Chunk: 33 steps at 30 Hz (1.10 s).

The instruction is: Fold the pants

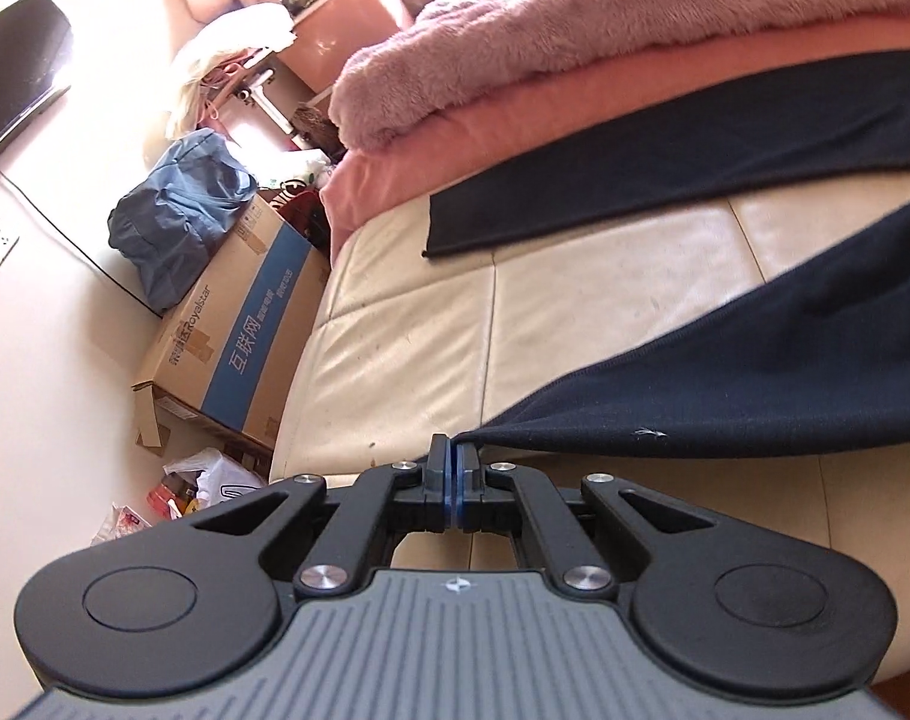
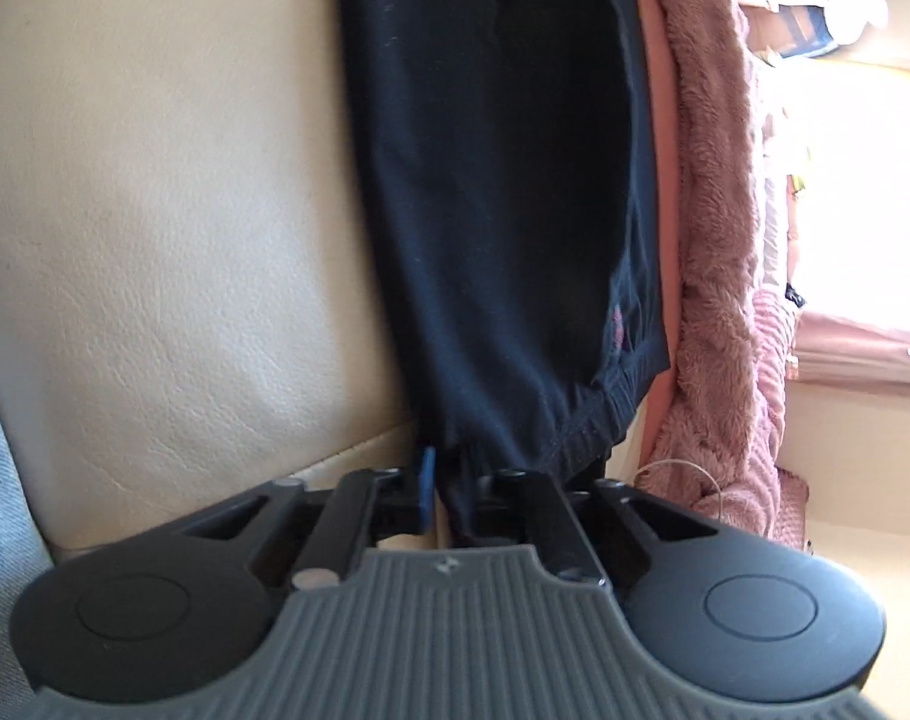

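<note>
1. Gripping the dark navy pants [image 1: 725,372] at two places, both hand-held tools are seen clamped on cloth, so that the garment can, by the look of it, be lifted and laid over itself for a fold.
2. In the left wrist view, the left gripper [image 1: 453,450] is shown pinched tight on the tip of one pant leg, which is drawn taut from the jaws and lifted off the cream leather surface [image 1: 575,312]. The tool is angled downward and rolled well to one side, the room appearing tipped.
3. In the right wrist view, the right gripper [image 2: 449,474] is shown closed on a bunched fold at the elastic waistband [image 2: 575,426], one blue pad visible beside the cloth. It too is pitched downward and rolled.
4. Beyond the left tool, the other pant leg [image 1: 665,180] is left flat, its hem lying on the cream surface just beside the pink fleece blanket [image 1: 575,48].
5. Farther off, a cardboard box [image 1: 239,324] and a blue bag [image 1: 185,204] are seen on the floor by the wall.
</note>
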### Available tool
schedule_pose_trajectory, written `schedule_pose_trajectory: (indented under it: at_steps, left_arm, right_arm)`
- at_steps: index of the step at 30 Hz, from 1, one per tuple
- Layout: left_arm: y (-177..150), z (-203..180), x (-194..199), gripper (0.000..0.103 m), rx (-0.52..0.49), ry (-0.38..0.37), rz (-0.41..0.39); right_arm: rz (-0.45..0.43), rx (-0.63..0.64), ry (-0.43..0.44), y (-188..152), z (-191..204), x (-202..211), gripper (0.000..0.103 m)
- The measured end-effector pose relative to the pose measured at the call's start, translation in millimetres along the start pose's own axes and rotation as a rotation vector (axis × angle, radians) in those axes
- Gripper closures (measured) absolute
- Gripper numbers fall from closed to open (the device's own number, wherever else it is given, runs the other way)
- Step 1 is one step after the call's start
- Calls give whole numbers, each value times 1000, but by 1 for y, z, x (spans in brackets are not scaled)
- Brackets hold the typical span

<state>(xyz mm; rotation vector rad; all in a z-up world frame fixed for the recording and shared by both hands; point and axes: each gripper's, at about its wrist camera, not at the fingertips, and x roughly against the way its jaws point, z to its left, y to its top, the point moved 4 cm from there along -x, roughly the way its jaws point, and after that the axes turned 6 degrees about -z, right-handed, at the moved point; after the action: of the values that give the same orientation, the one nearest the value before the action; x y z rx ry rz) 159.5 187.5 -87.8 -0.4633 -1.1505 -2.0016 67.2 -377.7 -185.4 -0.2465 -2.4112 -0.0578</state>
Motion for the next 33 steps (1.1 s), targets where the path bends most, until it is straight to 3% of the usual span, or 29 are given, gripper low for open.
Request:
schedule_pose_trajectory:
  at_steps: [7, 13, 16, 22, 26, 33]
  left_arm:
    - [31, 29, 7, 102, 135, 14, -65]
    - [89, 55, 10, 103, 206, 34, -140]
    - [122, 63, -7, 103, 210, 57, -143]
    - [176, 59, -71, 103, 184, 70, -82]
    - [192, 41, -123, 103, 140, 57, -1]
    - [193, 4, -197, 103, 26, 51, 131]
  right_arm:
    - [-37, -214, -115, -1, -51, 14, 103]
    - [-61, -403, -222, 5, -131, 14, 103]
    - [-65, -466, -228, 13, -173, -4, 103]
    - [-24, -486, -208, 38, -230, -68, 103]
    - [13, -508, -176, 57, -251, -124, 103]
    - [80, -506, -65, 73, -237, -210, 103]
